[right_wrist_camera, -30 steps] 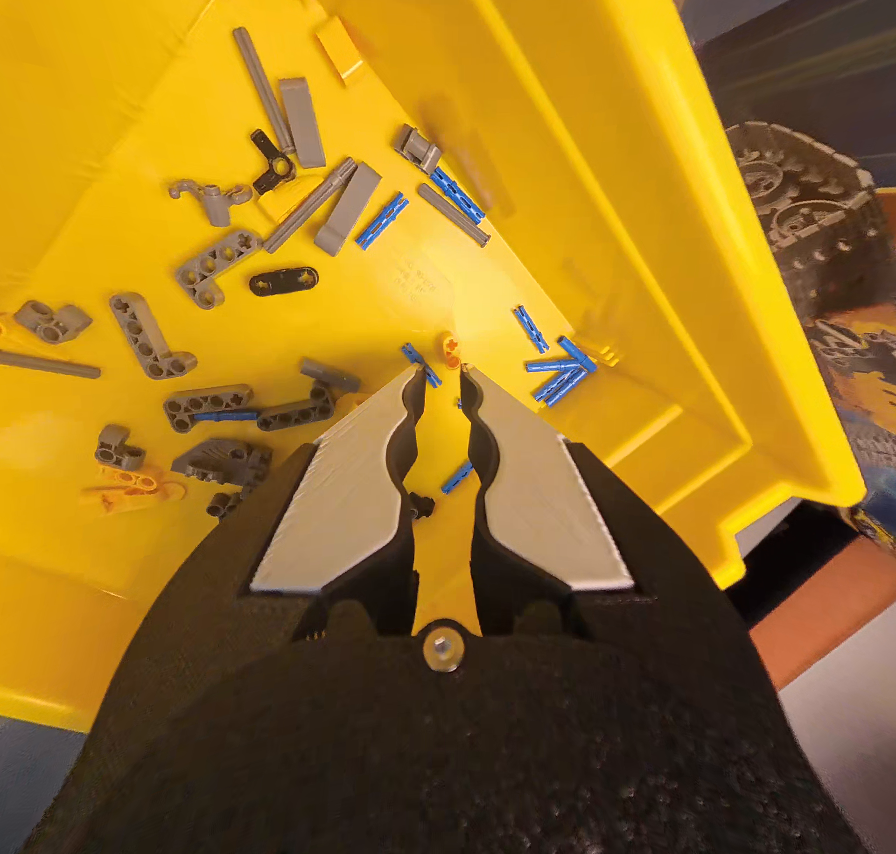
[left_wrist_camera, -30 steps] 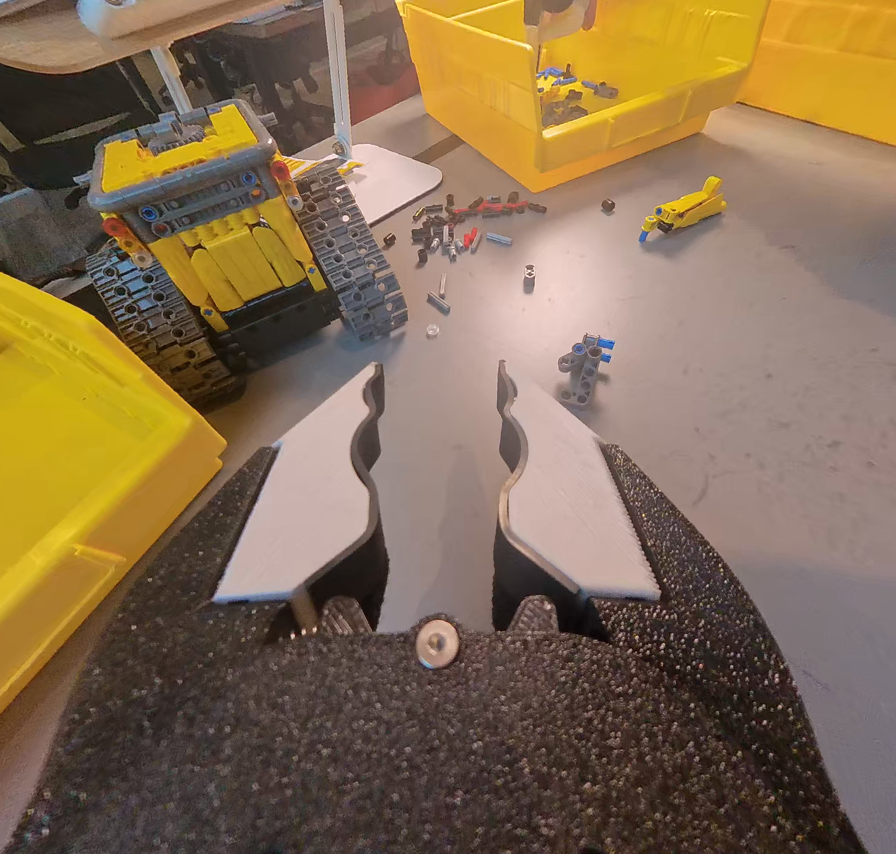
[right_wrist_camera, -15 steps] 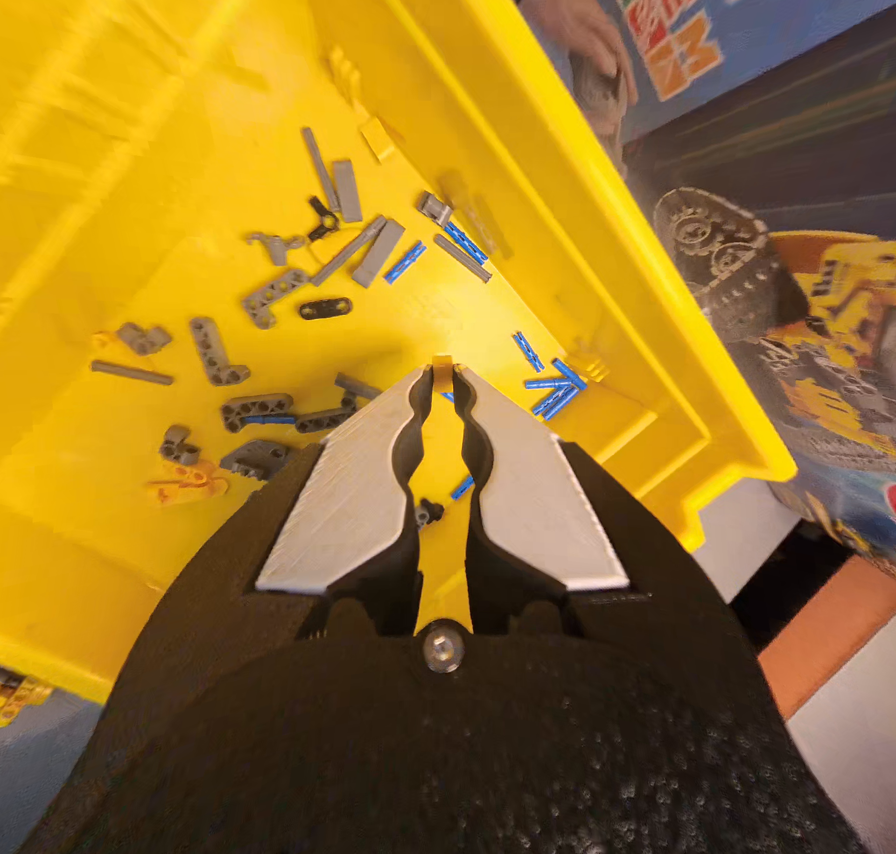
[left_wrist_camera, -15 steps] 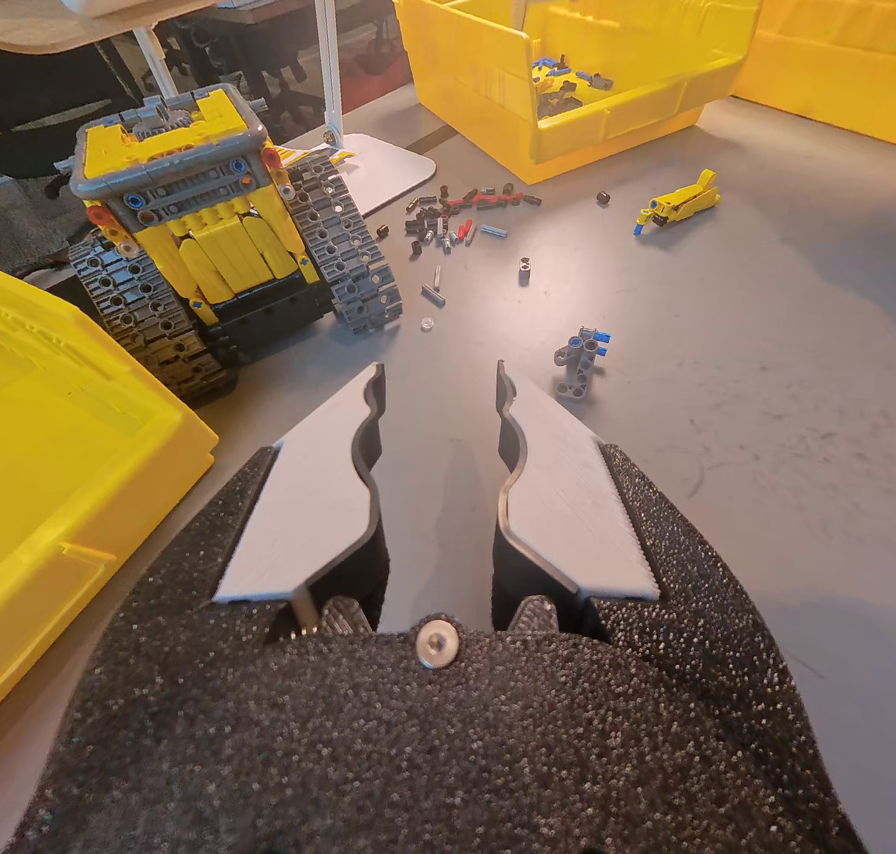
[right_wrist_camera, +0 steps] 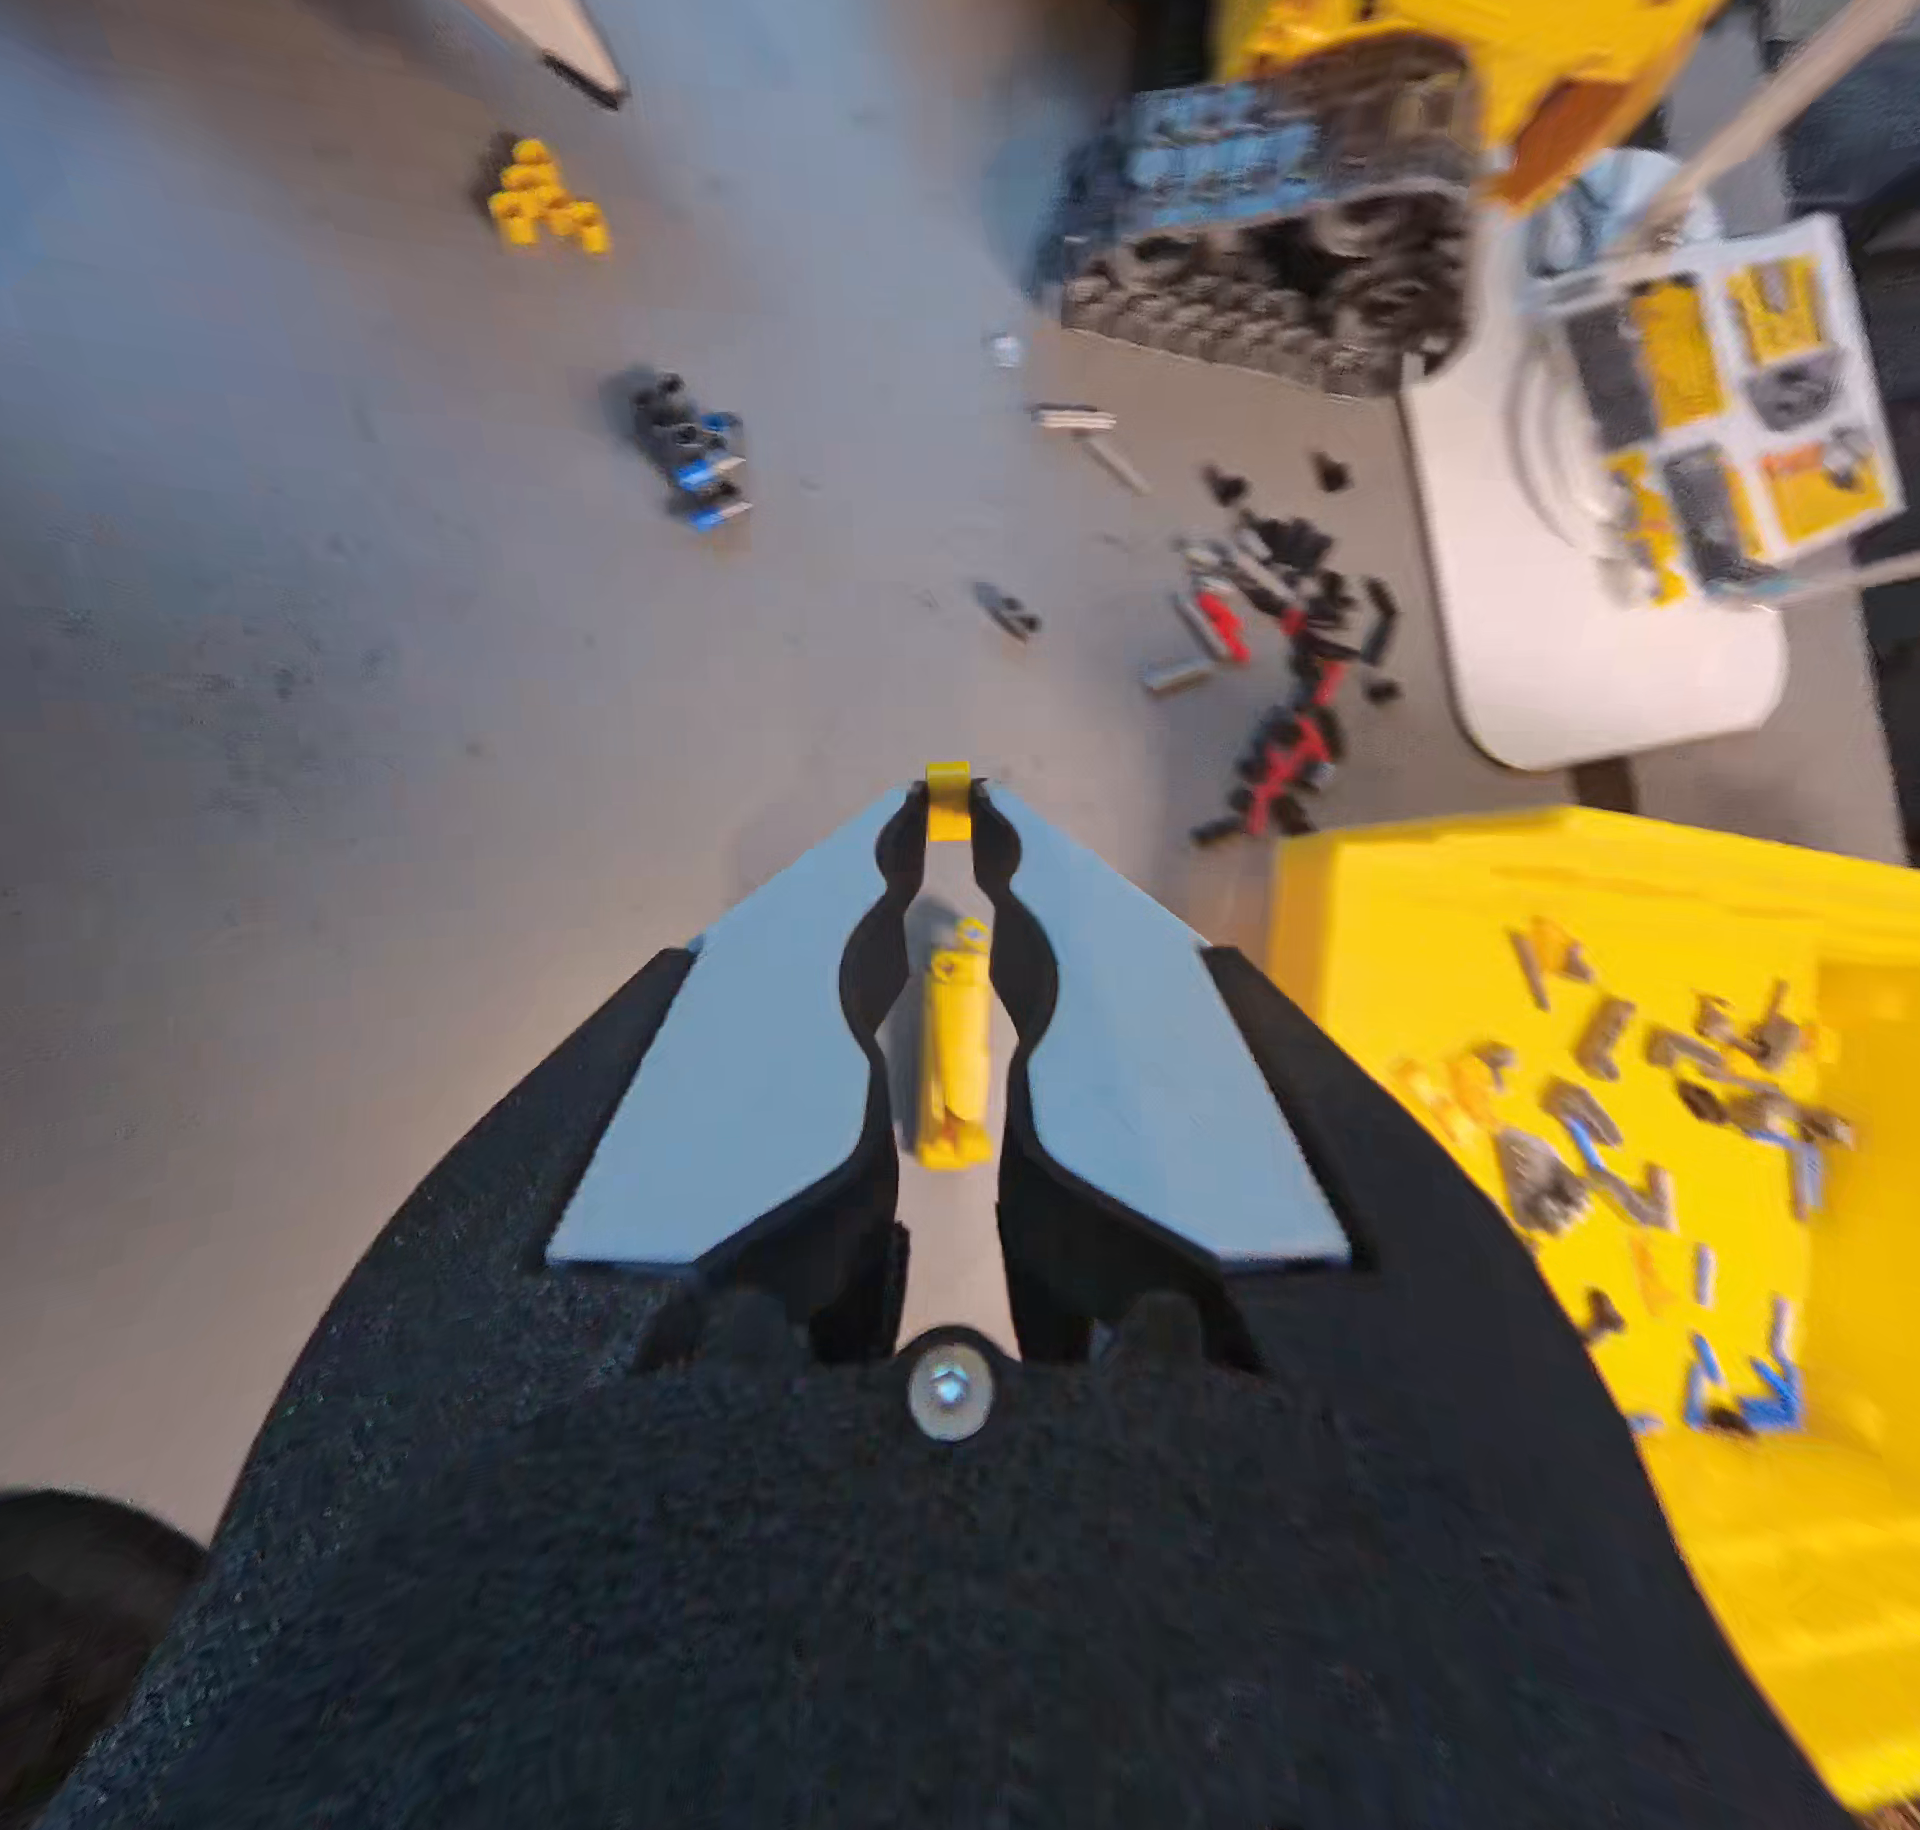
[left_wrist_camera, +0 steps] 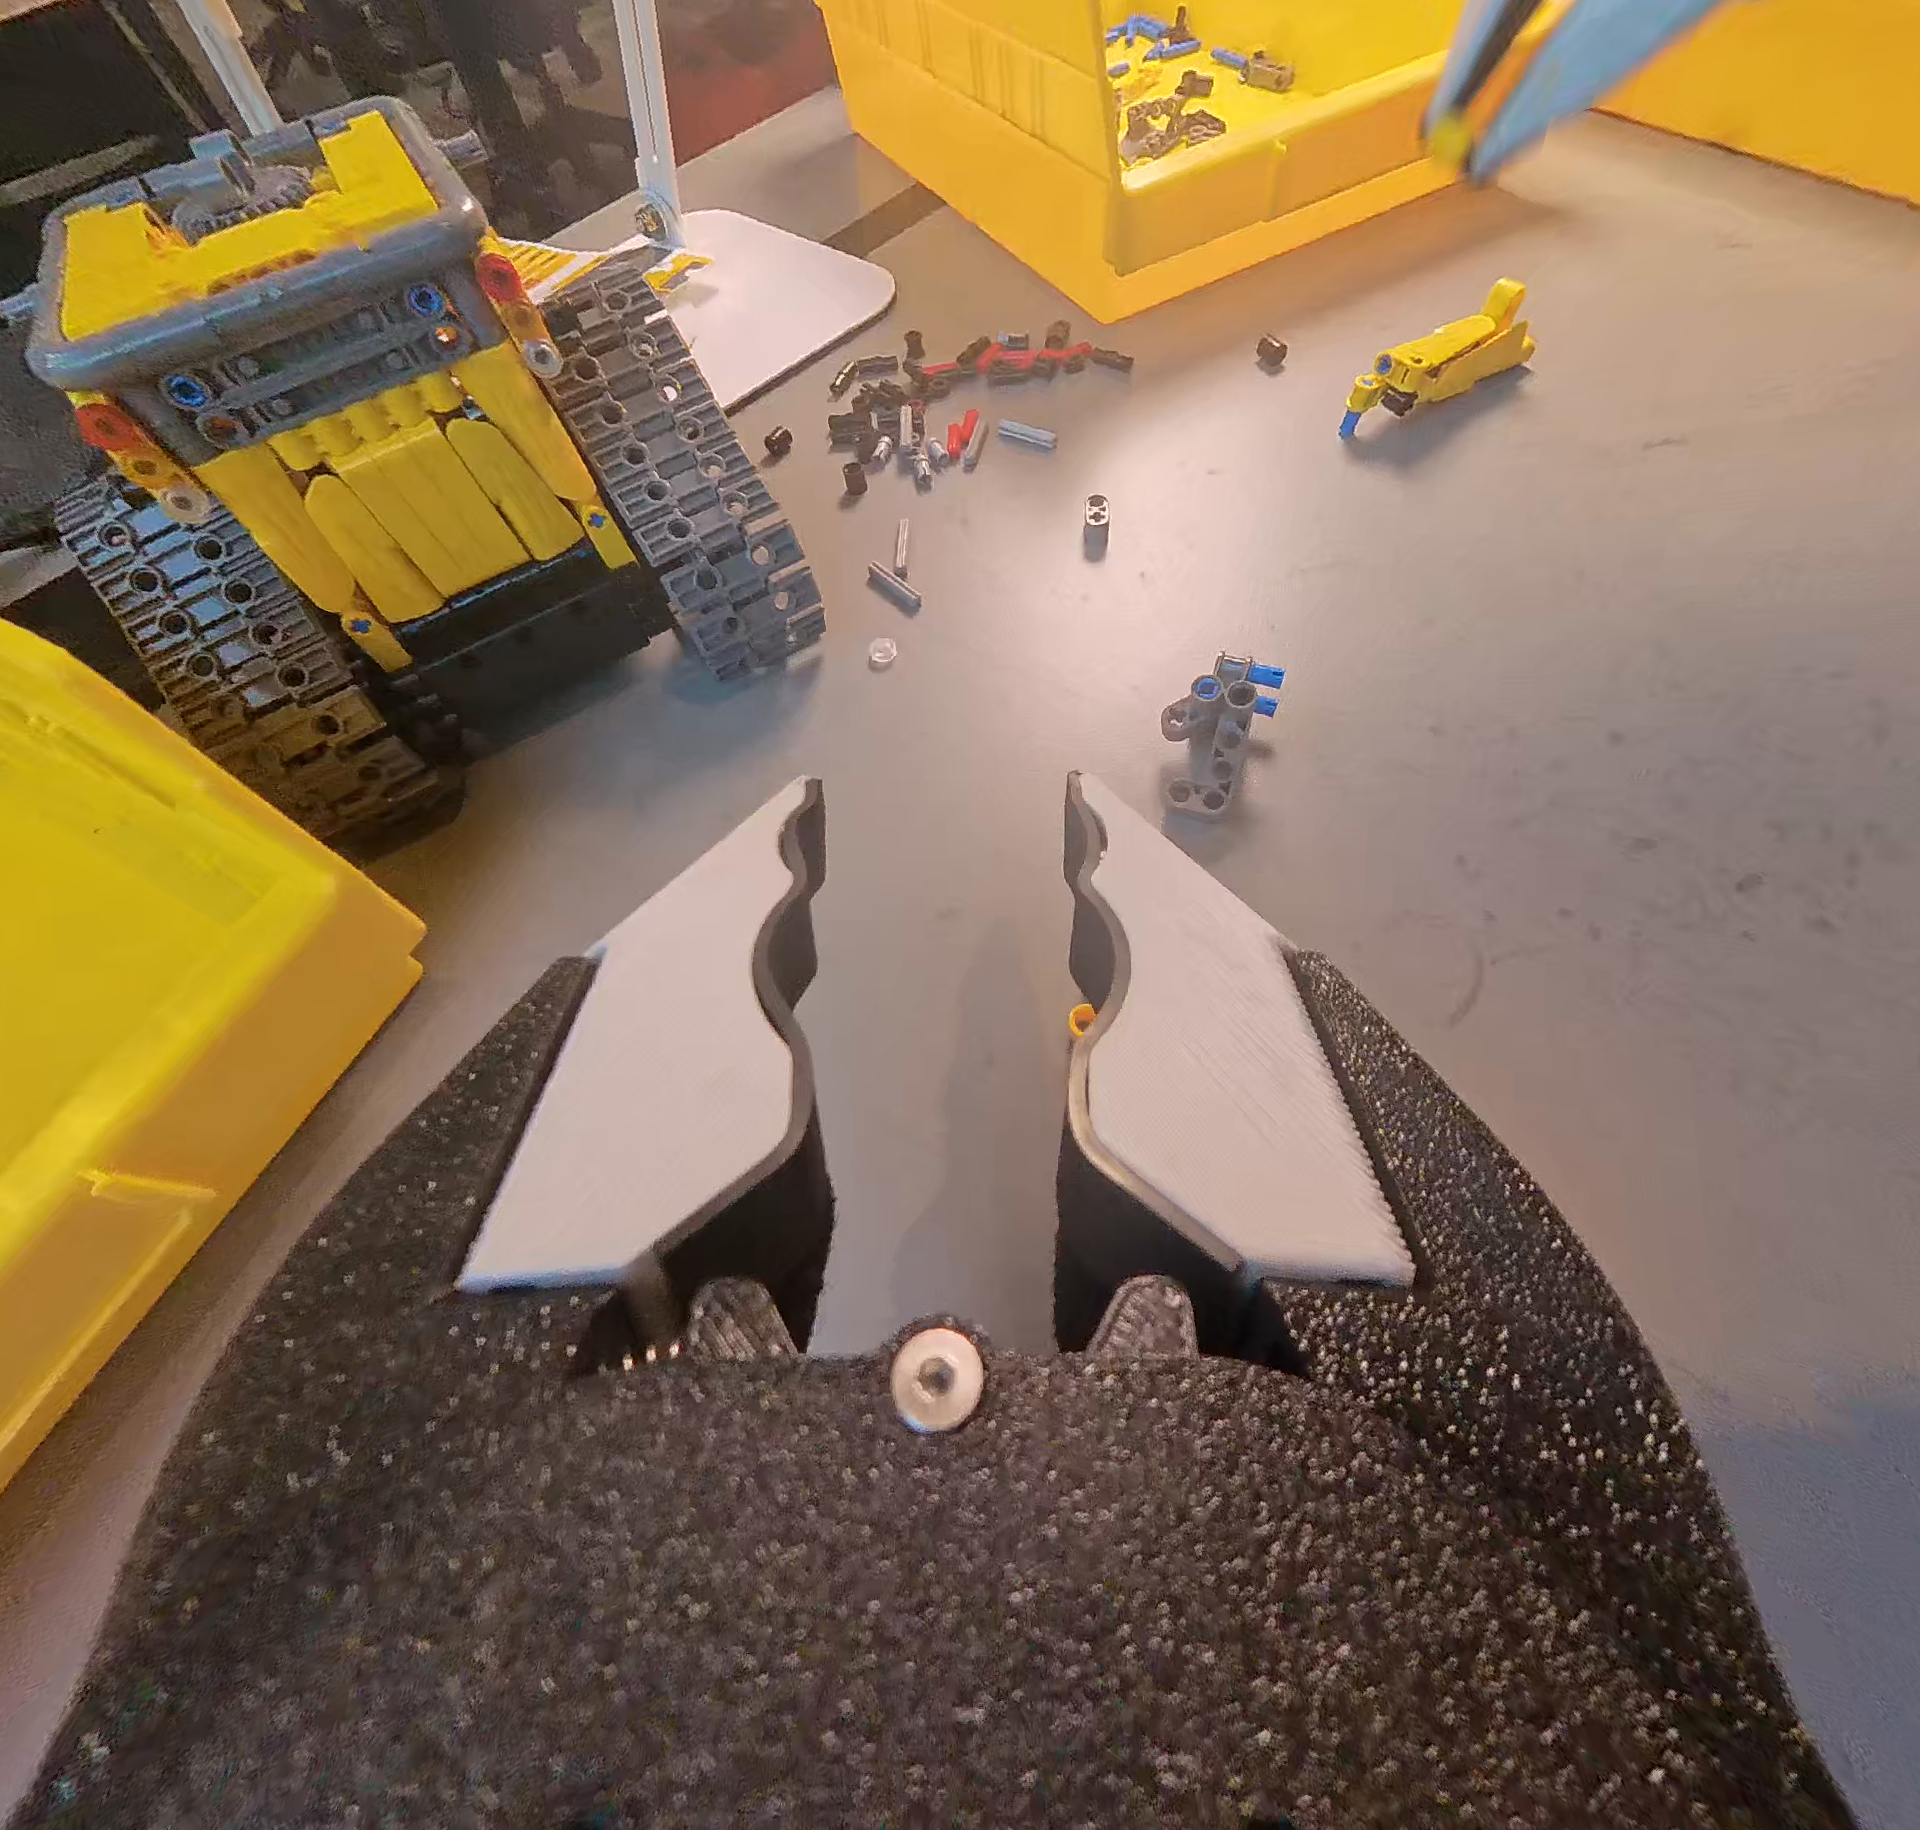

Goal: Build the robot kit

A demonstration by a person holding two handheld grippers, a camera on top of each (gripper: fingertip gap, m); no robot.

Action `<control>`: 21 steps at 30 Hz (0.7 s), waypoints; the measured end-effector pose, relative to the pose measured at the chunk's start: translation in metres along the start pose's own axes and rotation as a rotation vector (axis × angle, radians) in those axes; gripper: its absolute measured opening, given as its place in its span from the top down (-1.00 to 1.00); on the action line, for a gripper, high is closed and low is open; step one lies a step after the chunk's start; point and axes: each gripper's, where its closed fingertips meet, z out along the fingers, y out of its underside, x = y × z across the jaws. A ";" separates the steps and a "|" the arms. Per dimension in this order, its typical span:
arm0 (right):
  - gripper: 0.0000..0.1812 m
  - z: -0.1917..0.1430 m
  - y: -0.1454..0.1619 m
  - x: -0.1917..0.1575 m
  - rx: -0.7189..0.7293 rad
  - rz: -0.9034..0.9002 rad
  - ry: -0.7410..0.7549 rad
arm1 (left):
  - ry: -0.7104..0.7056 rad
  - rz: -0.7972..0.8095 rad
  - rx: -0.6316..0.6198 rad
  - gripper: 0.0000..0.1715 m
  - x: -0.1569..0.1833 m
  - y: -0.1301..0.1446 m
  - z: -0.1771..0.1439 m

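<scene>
Right gripper (right_wrist_camera: 948, 788) is clamped on a small yellow brick piece (right_wrist_camera: 948, 801) above the grey table (right_wrist_camera: 312, 637) (blurry shot). Left gripper (left_wrist_camera: 943, 804) hangs spread, empty, near the tracked yellow model (left_wrist_camera: 343, 450).

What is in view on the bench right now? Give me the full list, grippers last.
Tracked model: one, yellow and grey, left on the grey table.
Open bin: one, yellow, far side, small grey and blue parts inside.
Second bin: one, yellow, near left edge.
Loose pins: a scatter, black, red and grey, between model and open bin.
Small sub-assembly: one, yellow, right of the pins.
Connector cluster: one, grey with blue pins, ahead of the left gripper.
Stand base: one, white, beside the model.
Printed sheet: one, on the stand base.
Left gripper: open, empty, above the table.
Right gripper: shut on a small yellow piece.
</scene>
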 end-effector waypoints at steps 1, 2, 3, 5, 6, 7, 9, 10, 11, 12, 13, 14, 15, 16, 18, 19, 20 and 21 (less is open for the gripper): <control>0.91 0.018 -0.003 -0.022 0.000 -0.020 -0.035 | -0.001 0.010 -0.007 0.47 0.001 0.001 0.000; 0.91 0.036 -0.004 -0.036 -0.008 -0.039 -0.047 | 0.001 0.016 -0.017 0.46 0.002 0.002 0.001; 0.91 0.051 -0.003 -0.048 -0.023 -0.069 -0.054 | 0.003 0.016 -0.026 0.45 0.003 0.004 0.001; 0.91 0.073 -0.004 -0.064 -0.041 -0.098 -0.074 | 0.008 0.008 -0.031 0.45 0.004 0.005 0.001; 0.91 0.079 -0.008 -0.068 -0.034 -0.094 -0.084 | 0.006 0.005 -0.033 0.45 0.003 0.005 0.001; 0.91 0.082 -0.011 -0.070 -0.028 -0.086 -0.096 | 0.002 0.006 -0.034 0.46 0.002 0.005 0.001; 0.91 0.085 -0.012 -0.071 -0.044 -0.076 -0.115 | -0.005 0.006 -0.038 0.46 0.000 0.007 0.001; 0.91 0.086 -0.013 -0.071 -0.043 -0.076 -0.124 | -0.005 0.006 -0.040 0.46 -0.001 0.007 0.001; 0.91 0.086 -0.012 -0.072 -0.046 -0.072 -0.141 | -0.003 0.005 -0.042 0.46 -0.001 0.008 0.001; 0.91 0.086 -0.012 -0.073 -0.046 -0.066 -0.151 | -0.001 0.006 -0.045 0.46 -0.001 0.009 0.002; 0.91 0.086 -0.011 -0.073 -0.043 -0.060 -0.154 | 0.001 0.008 -0.048 0.46 -0.001 0.010 0.003; 0.91 0.087 -0.011 -0.073 -0.037 -0.052 -0.157 | 0.002 0.010 -0.051 0.46 -0.001 0.011 0.003; 0.91 0.087 -0.011 -0.073 -0.030 -0.043 -0.159 | 0.004 0.011 -0.054 0.46 0.000 0.012 0.004; 0.91 0.087 -0.011 -0.073 -0.022 -0.035 -0.161 | 0.005 0.010 -0.055 0.46 0.000 0.012 0.004; 0.90 0.087 -0.011 -0.073 -0.009 -0.021 -0.162 | 0.008 0.009 -0.055 0.46 0.001 0.013 0.005; 0.89 0.087 -0.011 -0.072 -0.004 -0.016 -0.162 | 0.009 0.008 -0.055 0.46 0.001 0.013 0.005; 0.89 0.087 -0.011 -0.072 0.001 -0.012 -0.162 | 0.009 0.008 -0.056 0.46 0.001 0.013 0.005; 0.89 0.087 -0.011 -0.072 0.004 -0.010 -0.162 | 0.008 0.009 -0.057 0.47 0.001 0.013 0.005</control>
